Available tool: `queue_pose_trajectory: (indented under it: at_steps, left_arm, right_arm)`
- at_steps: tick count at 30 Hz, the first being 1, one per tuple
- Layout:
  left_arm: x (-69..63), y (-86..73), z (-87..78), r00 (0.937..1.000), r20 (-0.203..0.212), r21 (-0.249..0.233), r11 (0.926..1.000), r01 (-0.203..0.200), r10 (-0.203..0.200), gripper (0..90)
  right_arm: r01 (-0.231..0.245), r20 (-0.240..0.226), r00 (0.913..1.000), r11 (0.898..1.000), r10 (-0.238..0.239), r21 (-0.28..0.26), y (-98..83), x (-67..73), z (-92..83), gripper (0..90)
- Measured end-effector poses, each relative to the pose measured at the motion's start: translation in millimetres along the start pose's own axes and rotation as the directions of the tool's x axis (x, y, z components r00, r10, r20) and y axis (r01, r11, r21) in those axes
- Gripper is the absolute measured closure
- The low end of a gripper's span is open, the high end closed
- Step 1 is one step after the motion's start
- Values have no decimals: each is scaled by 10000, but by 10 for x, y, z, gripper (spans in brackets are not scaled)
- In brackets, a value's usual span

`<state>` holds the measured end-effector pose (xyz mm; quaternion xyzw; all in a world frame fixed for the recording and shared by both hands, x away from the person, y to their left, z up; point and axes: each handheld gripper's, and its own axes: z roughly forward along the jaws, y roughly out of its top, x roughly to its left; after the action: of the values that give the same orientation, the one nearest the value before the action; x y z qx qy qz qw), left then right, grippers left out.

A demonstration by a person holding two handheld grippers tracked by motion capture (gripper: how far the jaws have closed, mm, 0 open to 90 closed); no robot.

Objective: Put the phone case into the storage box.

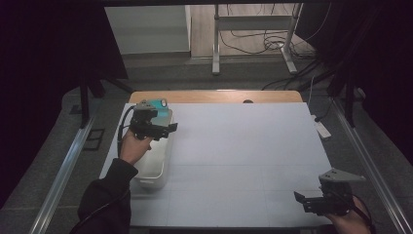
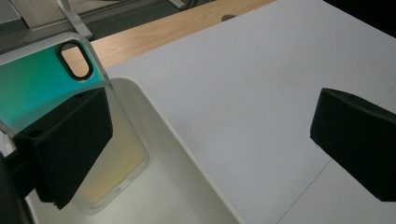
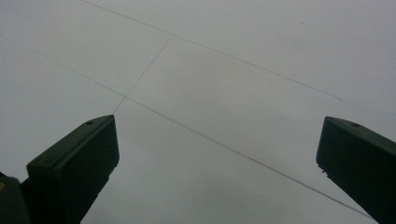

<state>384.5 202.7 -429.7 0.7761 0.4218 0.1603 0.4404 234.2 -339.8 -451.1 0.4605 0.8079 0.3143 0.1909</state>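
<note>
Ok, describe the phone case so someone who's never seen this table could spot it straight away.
Start at the white mat covering the table, then go to the long white bin on its left edge. The phone case leans at the bin's far end, beside the left hand-held gripper. It is clear-rimmed, fading teal to yellowish, with an oval black-ringed camera hole.

Phone case (image 2: pixel 42 88): clear-edged, teal fading to pale yellow, with a black-ringed oval camera cutout at its top. Seen propped tilted inside the white bin (image 2: pixel 187 154), against the bin's wall, its upper end raised above the rim.
</note>
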Motion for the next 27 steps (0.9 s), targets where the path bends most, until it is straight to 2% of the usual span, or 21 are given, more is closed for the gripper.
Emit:
queue_pose_trajectory:
  at_steps: [27]
  left_arm:
    - [-165,-190,-70,9992,374,-52,9999,155,-153,0]
  right_arm:
    - [7,-14,10000,10000,-7,-23,1,2,-7,0]
